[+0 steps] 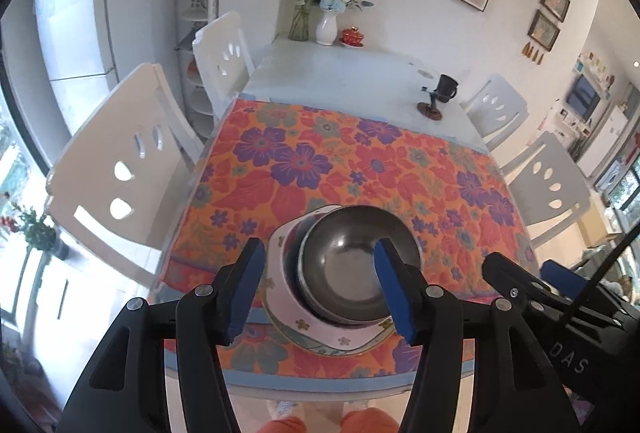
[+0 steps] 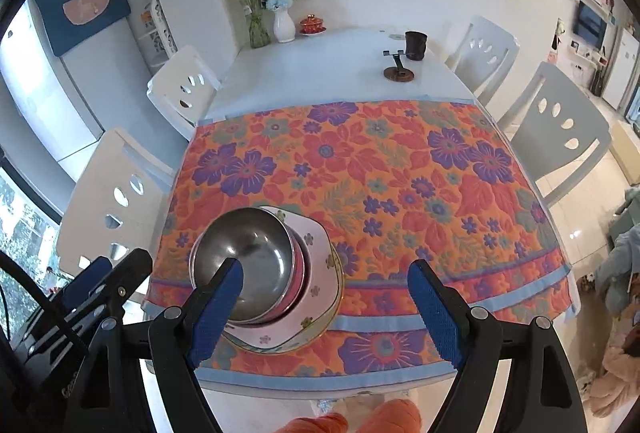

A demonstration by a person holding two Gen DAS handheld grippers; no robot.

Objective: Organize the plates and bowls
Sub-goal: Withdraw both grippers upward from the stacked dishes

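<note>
Both the left gripper (image 1: pixel 318 287) and right gripper (image 2: pixel 326 311) hang released, holding nothing, above a steel bowl (image 2: pixel 250 265) nested in pink bowls on flowered plates (image 2: pixel 320 297) (near the floral cloth's (image 2: pixel 400 193) front edge)

Left tool (image 1: pixel 318 283) angled downward, jaws partly apart, blue pads (image 1: pixel 245 285) bare, nothing gripped. Right tool (image 2: pixel 326 307) also angled downward, jaws spread wide, nothing between its pads (image 2: pixel 436 313). The two tools sit side by side, each visible at the other's frame edge.
</note>
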